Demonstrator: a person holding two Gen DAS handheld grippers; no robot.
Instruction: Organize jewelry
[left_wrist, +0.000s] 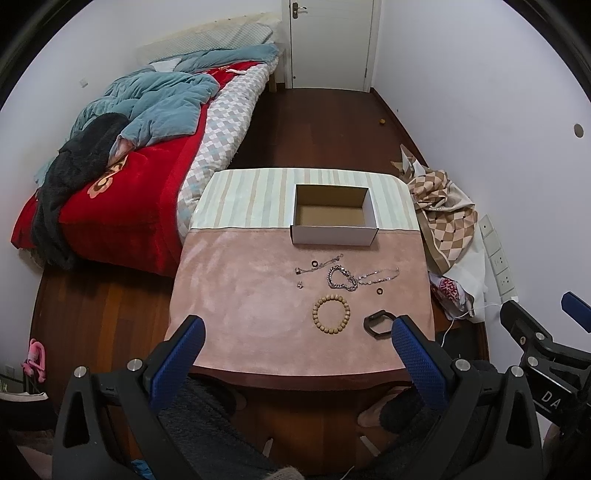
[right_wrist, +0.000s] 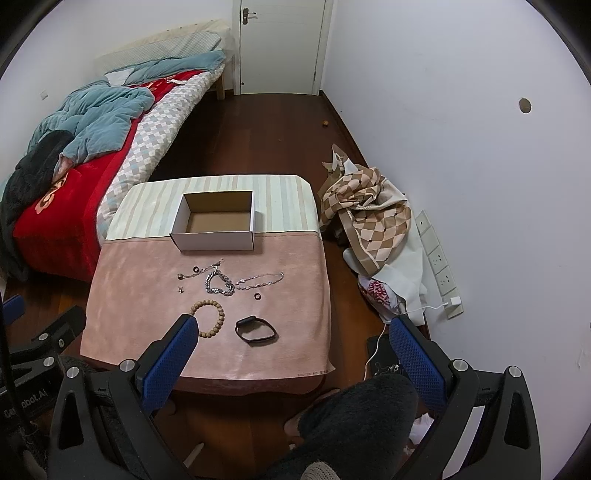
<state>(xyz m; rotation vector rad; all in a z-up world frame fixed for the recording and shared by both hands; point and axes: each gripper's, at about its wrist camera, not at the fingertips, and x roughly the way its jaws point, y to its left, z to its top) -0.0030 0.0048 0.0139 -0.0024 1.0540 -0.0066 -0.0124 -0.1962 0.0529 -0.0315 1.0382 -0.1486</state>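
An open, empty cardboard box (left_wrist: 334, 214) (right_wrist: 216, 220) stands on the small table. In front of it on the pink cloth (left_wrist: 236, 295) (right_wrist: 140, 295) lie a wooden bead bracelet (left_wrist: 331, 314) (right_wrist: 211, 318), a black band (left_wrist: 378, 325) (right_wrist: 256, 330), a thick silver chain (left_wrist: 341, 278) (right_wrist: 219, 283), a thin silver chain (left_wrist: 378, 276) (right_wrist: 260, 280), another thin chain (left_wrist: 319, 266) (right_wrist: 201, 271), two small dark rings (left_wrist: 379, 291) (right_wrist: 257, 295) and a tiny earring (left_wrist: 300, 284) (right_wrist: 180, 289). My left gripper (left_wrist: 297, 336) and right gripper (right_wrist: 291, 334) are open, empty, held above the table's near edge.
A bed (left_wrist: 122, 177) (right_wrist: 74, 147) with red and blue bedding stands left of the table. A crumpled checked cloth (left_wrist: 443, 214) (right_wrist: 369, 214) and a bag lie on the floor at the right, by wall sockets (right_wrist: 437, 262). A white door (left_wrist: 332, 40) is at the back.
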